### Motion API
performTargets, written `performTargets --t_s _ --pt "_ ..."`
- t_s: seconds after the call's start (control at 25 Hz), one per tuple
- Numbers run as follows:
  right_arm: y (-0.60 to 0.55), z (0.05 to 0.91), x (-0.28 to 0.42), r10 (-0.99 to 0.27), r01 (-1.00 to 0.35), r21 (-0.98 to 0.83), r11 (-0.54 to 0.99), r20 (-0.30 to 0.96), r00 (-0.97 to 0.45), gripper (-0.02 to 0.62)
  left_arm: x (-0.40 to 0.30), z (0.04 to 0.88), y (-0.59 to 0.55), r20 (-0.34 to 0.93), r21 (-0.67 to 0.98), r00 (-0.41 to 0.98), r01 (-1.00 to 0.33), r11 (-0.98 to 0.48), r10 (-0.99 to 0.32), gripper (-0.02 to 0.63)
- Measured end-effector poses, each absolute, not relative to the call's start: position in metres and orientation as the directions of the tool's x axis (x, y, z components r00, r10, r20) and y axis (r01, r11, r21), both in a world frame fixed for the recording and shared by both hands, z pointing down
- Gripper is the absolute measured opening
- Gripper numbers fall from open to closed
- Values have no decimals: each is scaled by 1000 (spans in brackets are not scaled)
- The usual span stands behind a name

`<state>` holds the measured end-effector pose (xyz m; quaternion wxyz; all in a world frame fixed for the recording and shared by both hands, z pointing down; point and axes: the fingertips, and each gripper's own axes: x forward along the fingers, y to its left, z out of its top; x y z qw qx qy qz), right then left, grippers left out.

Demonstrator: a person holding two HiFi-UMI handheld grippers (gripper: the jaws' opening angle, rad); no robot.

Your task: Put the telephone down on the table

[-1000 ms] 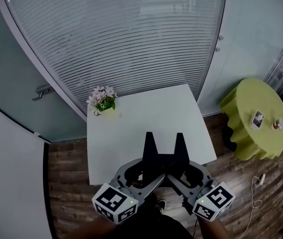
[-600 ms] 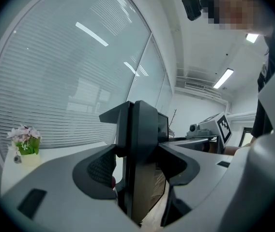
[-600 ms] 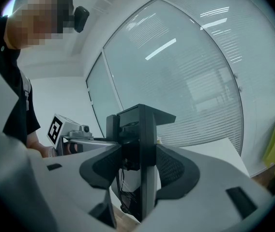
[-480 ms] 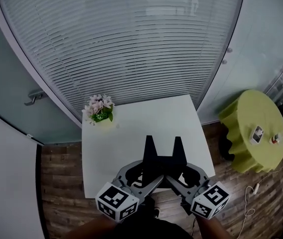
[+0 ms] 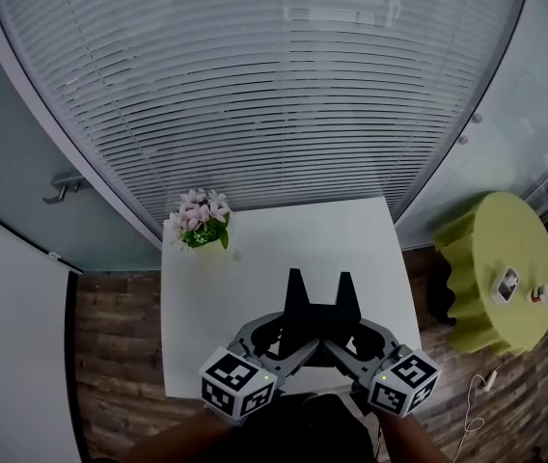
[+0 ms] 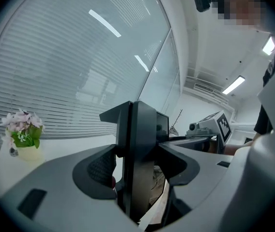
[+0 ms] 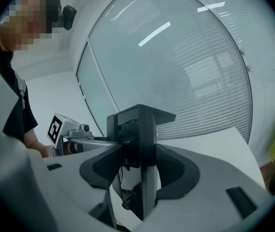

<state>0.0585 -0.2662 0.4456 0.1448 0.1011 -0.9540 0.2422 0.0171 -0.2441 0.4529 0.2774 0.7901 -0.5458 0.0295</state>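
Observation:
A black telephone (image 5: 317, 314) with two upright prongs is held between both grippers over the near part of the white table (image 5: 284, 244). My left gripper (image 5: 286, 340) is shut on its left side and my right gripper (image 5: 349, 340) is shut on its right side. In the left gripper view the telephone (image 6: 140, 144) stands edge-on between the jaws of the left gripper (image 6: 137, 170). The right gripper view shows the telephone (image 7: 142, 144) clamped the same way in the right gripper (image 7: 140, 175). Whether its base touches the table is hidden.
A small pot of pink flowers (image 5: 202, 222) stands at the table's far left corner. A curved glass wall with blinds (image 5: 274, 95) rises behind the table. A round green-covered table (image 5: 506, 268) with small items stands to the right, on a wooden floor (image 5: 110, 355).
Both grippers keep the same hold on the telephone. The head view has shifted, so the white table sits lower in the picture and the green table has slid to the right.

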Motion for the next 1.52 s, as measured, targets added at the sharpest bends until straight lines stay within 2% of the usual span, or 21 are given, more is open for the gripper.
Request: performTargets --t_s 0.76,1.52 --pt "-334 559 30 132 -182 -616 767 428 -894 233 -7 563 -304 502 521 304 -854 3 -810 267" --pt "-396 668 0 212 -238 -677 697 511 -833 233 -34 674 -364 569 611 333 -783 116 -751 267"
